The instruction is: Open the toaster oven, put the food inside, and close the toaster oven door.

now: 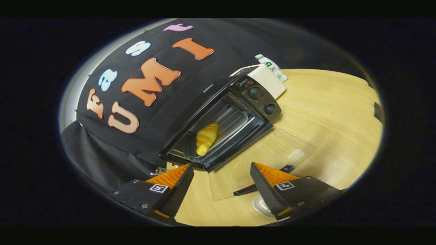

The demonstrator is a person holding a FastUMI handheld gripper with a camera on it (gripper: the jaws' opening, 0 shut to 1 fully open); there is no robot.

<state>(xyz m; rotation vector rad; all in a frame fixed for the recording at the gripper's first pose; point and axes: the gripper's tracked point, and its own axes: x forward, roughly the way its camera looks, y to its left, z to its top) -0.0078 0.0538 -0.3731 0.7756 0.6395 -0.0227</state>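
Observation:
The toaster oven (259, 98) stands tilted in view on the wooden table, black in front with two knobs (256, 93) and a cream body. Its glass door (272, 149) hangs fully open, lying flat toward me, and its dark handle (287, 167) runs just ahead of my right finger. A yellow croissant (206, 137) lies on the rack inside the oven. My gripper (221, 166) is open with nothing between its fingers, its tips just short of the door's near edge.
A white plate (260, 206) peeks out beneath my right finger. A plastic bottle (272, 66) stands behind the oven. The wooden table (323, 112) spreads to the right of the oven, and black cloth hangs to the left.

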